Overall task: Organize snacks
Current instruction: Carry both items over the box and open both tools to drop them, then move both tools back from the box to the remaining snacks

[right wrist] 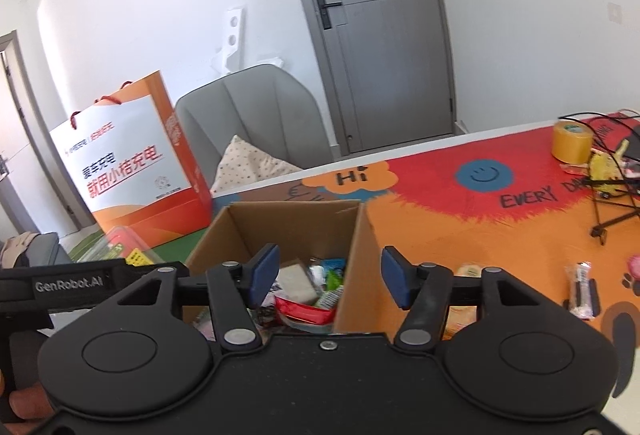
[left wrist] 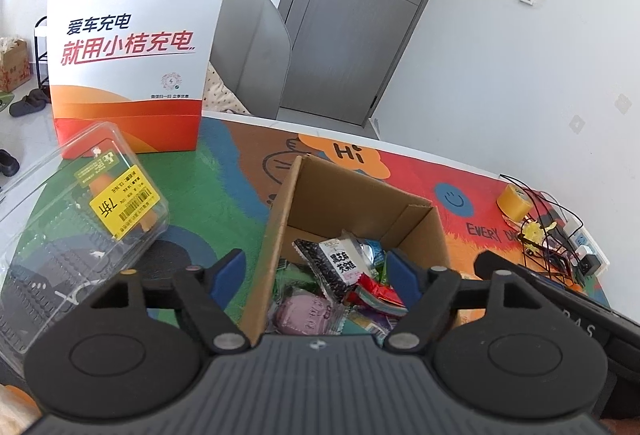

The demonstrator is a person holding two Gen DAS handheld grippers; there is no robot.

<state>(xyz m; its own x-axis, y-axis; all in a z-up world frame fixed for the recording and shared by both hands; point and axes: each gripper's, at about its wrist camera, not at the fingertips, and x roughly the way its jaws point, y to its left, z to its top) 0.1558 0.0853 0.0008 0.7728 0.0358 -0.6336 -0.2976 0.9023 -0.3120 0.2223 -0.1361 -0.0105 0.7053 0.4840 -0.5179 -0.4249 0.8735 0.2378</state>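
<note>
An open cardboard box [left wrist: 360,203] [right wrist: 292,223] stands on the colourful mat and holds several snack packets. Among them are a black-and-white packet [left wrist: 340,267], a purple one [left wrist: 304,315] and a red one [right wrist: 304,309]. My left gripper [left wrist: 316,271] hovers open over the box's near left corner. Its left wall runs between the blue pads [left wrist: 234,267], untouched. My right gripper [right wrist: 330,279] is open above the box's right side, nothing pressed between its fingers. A wrapped snack [right wrist: 582,291] lies on the mat to the right, and a yellowish one [right wrist: 466,271] shows behind the right finger.
A clear plastic clamshell [left wrist: 80,215] with a yellow label lies left of the box. Behind it stands a white-and-orange paper bag [left wrist: 132,47]. A yellow tape roll [right wrist: 572,141] and tangled black cables [left wrist: 552,235] sit at the mat's far right. A grey chair [right wrist: 256,111] is beyond the table.
</note>
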